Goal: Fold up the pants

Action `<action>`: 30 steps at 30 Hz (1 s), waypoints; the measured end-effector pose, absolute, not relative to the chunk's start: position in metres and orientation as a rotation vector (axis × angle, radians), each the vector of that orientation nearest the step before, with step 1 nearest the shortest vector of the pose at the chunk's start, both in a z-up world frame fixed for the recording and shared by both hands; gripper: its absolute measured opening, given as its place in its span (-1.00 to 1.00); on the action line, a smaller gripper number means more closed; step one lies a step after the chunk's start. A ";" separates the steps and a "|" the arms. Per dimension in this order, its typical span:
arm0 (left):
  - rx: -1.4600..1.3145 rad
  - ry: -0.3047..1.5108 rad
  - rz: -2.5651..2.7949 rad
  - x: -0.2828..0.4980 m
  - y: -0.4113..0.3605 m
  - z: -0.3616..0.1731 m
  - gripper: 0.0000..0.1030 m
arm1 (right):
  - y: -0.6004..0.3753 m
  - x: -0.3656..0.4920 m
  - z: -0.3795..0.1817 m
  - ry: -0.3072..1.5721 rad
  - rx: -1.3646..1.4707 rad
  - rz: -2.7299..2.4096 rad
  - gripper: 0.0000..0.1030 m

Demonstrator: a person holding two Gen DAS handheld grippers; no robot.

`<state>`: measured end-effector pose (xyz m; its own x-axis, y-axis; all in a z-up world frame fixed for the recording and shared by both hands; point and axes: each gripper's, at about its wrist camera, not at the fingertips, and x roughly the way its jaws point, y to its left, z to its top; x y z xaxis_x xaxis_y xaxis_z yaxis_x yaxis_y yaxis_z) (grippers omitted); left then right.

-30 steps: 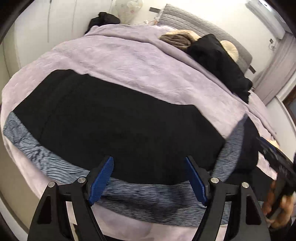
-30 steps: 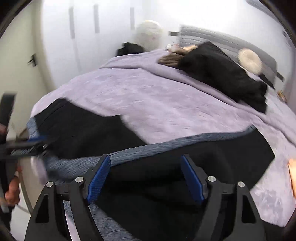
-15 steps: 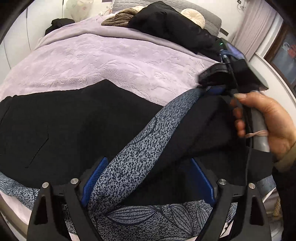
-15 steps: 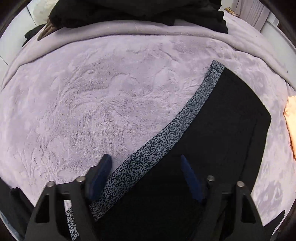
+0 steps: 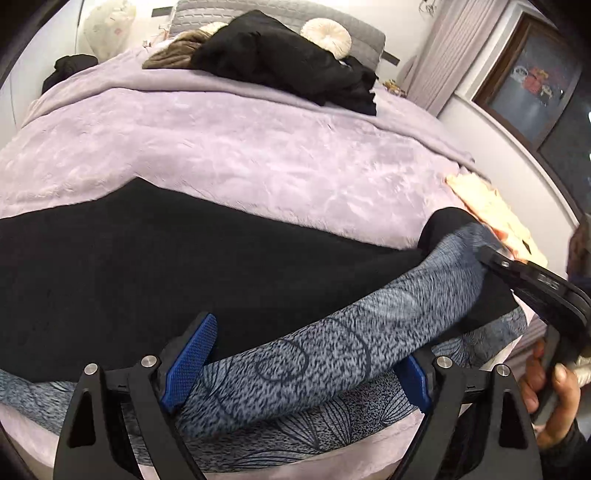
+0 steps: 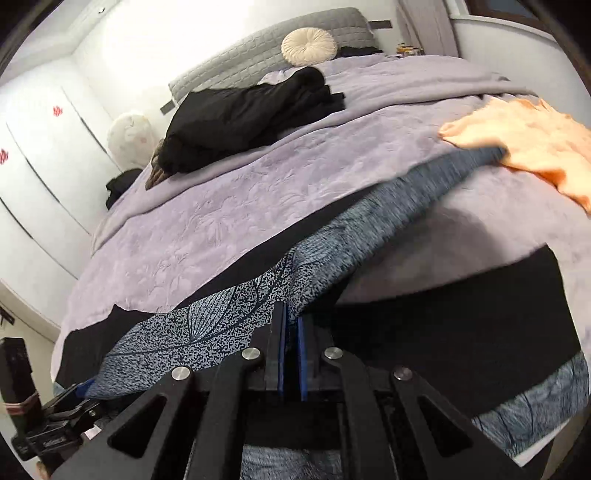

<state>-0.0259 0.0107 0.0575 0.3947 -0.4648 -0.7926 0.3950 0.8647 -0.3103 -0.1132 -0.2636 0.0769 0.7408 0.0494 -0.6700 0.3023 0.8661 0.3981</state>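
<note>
Fingers (image 5: 192, 354) of the left gripper (image 5: 306, 347): spread wide, just now opening further, straddling a blue-grey patterned band (image 5: 332, 362) of the pants (image 5: 184, 258) without pressing on it. Fingers (image 6: 282, 332) of the right gripper (image 6: 291, 314): just now closing, clamped tight on the same patterned band, with cloth pinched between the blue pads.

Black pants with patterned side stripes, spread along the near edge of the bed (image 5: 258, 155), across its lilac blanket. Lying mostly flat toward the left edge. Lifted at the right end, where the band runs taut and raised off the blanket from the left gripper's pads up to the right gripper. Seen from the right wrist, stretching away from the pinch toward the right edge of the bed, with a second black panel and stripe lying flat beneath and to the right.

Right-hand tool seen from the left wrist at the bed's right edge, gripped by a hand (image 5: 554, 398) on its handle.

Orange cloth (image 6: 535, 147) on the blanket at the right edge, touching the far tip of the raised band. Heap of black clothing (image 5: 280, 59) near the head edge, in front of a round cream cushion (image 5: 325, 33) and a grey quilted headboard (image 6: 258, 55).
</note>
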 end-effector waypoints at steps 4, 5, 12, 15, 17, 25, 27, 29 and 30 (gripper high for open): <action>-0.030 1.034 -0.555 -0.036 -0.001 0.052 0.73 | -0.275 -0.136 0.060 0.748 0.522 -0.107 -0.43; -0.022 1.035 -0.549 -0.036 -0.002 0.051 0.73 | -0.282 -0.133 0.056 0.755 0.532 -0.118 0.07; -0.016 1.046 -0.537 -0.033 -0.005 0.046 0.73 | -0.353 -0.138 0.025 0.607 0.899 -0.063 0.79; -0.003 1.046 -0.522 -0.033 -0.007 0.043 0.73 | -0.367 -0.126 0.023 0.543 0.960 -0.039 0.79; 0.006 1.045 -0.515 -0.033 -0.008 0.043 0.73 | -0.372 -0.121 0.025 0.514 0.980 -0.011 0.46; -0.029 1.063 -0.529 -0.037 -0.005 0.051 0.73 | -0.367 -0.156 0.082 0.484 0.816 -0.029 -0.88; -0.035 1.049 -0.560 -0.042 -0.006 0.058 0.73 | -0.351 -0.183 0.121 0.428 0.696 -0.039 -0.88; -0.020 1.033 -0.584 -0.048 -0.009 0.063 0.73 | -0.339 -0.205 0.140 0.408 0.621 -0.042 -0.88; -0.013 1.031 -0.597 -0.051 -0.011 0.063 0.73 | -0.334 -0.214 0.143 0.416 0.592 -0.054 -0.89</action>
<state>-0.0509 -0.0111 0.0632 0.3705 -0.4712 -0.8004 0.4593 0.8420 -0.2830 -0.2144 -0.3339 0.1435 0.9160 0.0686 -0.3953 0.1667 0.8311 0.5305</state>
